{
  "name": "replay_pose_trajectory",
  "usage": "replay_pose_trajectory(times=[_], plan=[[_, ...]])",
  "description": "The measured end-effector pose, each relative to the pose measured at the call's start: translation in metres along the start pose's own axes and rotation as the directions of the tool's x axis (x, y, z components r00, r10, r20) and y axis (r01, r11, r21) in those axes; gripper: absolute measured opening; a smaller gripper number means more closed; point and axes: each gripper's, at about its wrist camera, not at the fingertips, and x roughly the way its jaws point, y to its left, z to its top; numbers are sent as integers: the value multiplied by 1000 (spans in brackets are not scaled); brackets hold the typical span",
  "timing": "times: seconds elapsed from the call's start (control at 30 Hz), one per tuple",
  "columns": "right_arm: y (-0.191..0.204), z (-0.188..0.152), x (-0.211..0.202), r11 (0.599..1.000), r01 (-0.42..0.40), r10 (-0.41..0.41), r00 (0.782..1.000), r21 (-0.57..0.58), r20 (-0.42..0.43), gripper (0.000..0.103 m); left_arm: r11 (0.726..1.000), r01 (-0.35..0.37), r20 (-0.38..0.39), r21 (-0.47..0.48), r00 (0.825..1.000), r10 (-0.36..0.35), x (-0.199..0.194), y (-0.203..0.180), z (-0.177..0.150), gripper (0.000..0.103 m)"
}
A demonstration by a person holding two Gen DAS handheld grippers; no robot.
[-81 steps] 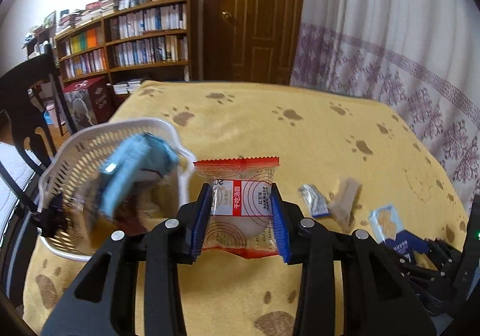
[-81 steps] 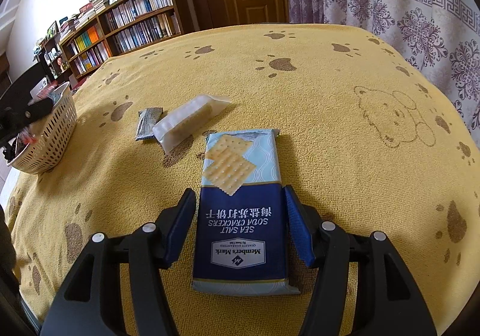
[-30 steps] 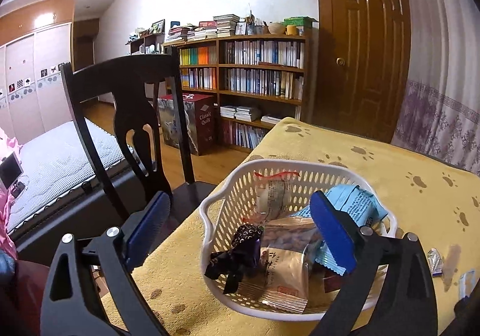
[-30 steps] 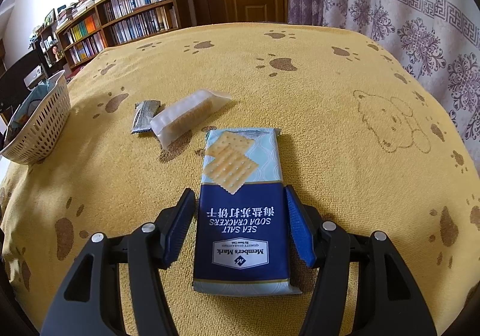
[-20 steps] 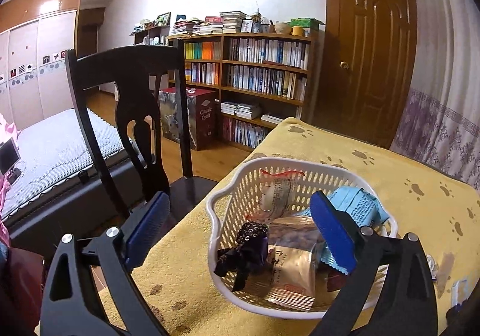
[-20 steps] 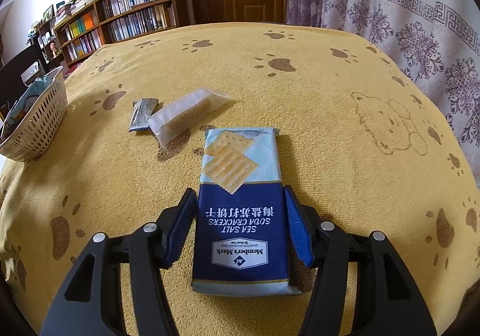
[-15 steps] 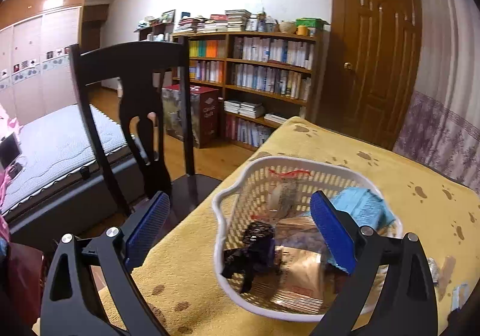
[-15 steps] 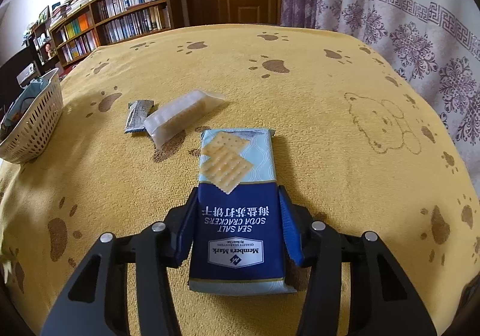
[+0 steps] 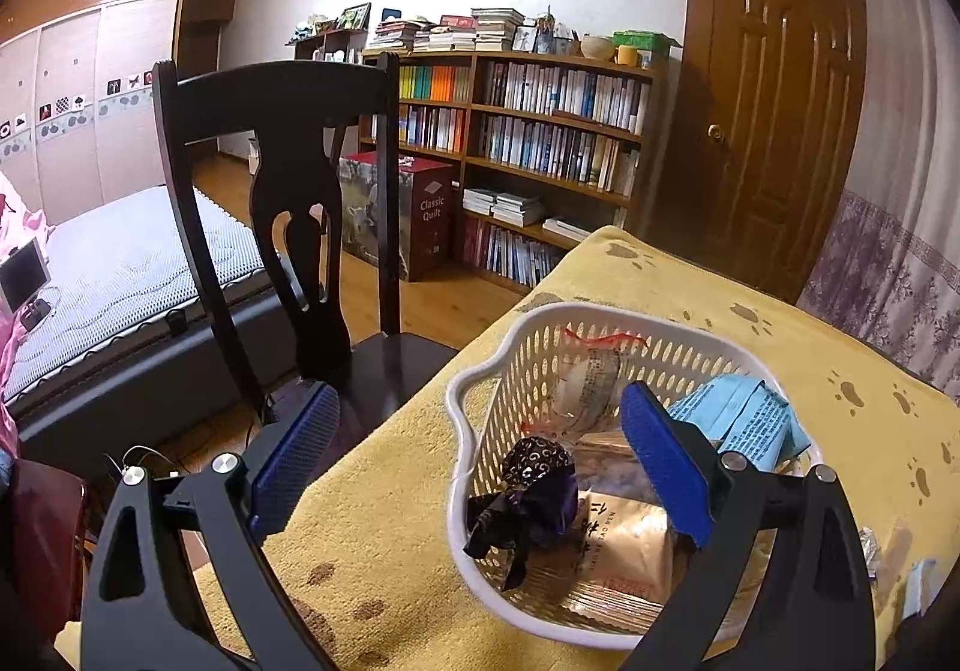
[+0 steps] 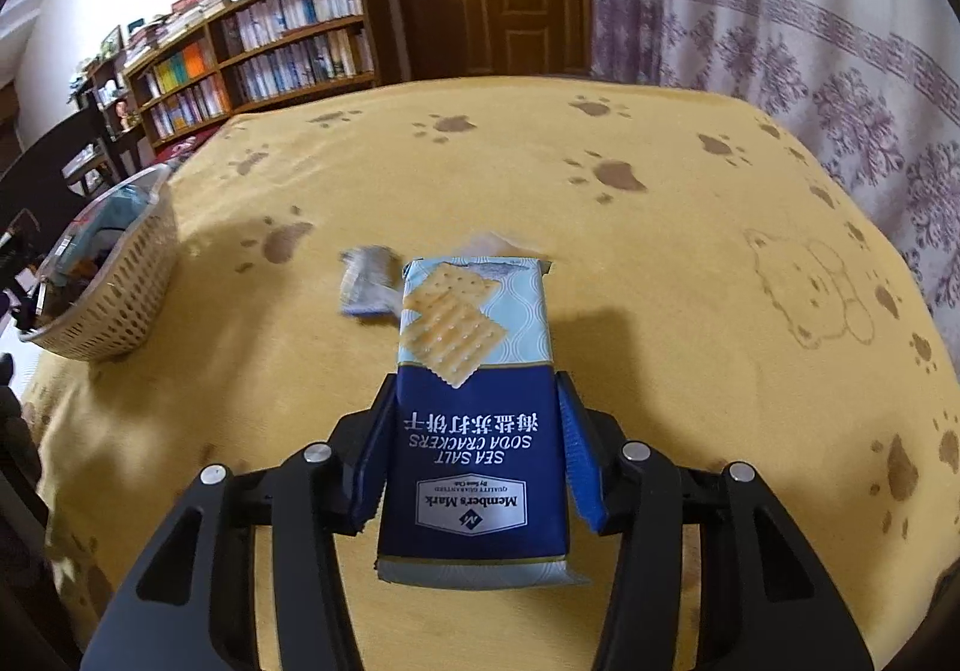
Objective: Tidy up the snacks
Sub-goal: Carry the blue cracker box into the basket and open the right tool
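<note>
The soda cracker pack [image 10: 474, 419] is clamped between the blue pads of the right gripper [image 10: 474, 455] above the yellow paw-print cloth [image 10: 690, 263]; this is shown only in the right wrist view, where the white basket [image 10: 114, 305] is seen sideways at the cloth's left edge. Only in the left wrist view is the basket's [image 9: 480, 383] inside revealed: a light blue packet [image 9: 738, 419], a gold packet [image 9: 624, 551] and a dark wrapped sweet [image 9: 528, 491]. There the left gripper [image 9: 480, 461] is spread wide, holding nothing.

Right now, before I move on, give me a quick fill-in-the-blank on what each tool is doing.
1. The right tool is shut on the ____ pack.
2. The left tool is ____ and holds nothing.
3. The basket is ____ in colour.
4. The cloth is printed with ____ prints.

Missing words: cracker; open; white; paw
</note>
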Motion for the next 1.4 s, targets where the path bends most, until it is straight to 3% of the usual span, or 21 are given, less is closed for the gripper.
replay_pose_trajectory(times=[0.27,0.63,1.07,1.4], plan=[[51,34,-14,992,-110,114,991,-58,69,50,999,0,-2,-32,1000,0,0,7,0,96],[137,78,-37,953,-245,272,951,-177,149,50,998,-10,-34,-68,999,8,8,16,1,96],[215,101,-12,898,-386,403,914,-209,44,50,993,-53,-52,-101,997,48,13,26,3,96],[224,95,-6,862,-465,477,879,-199,14,54,990,-62,-31,-129,998,58,10,30,3,98]])
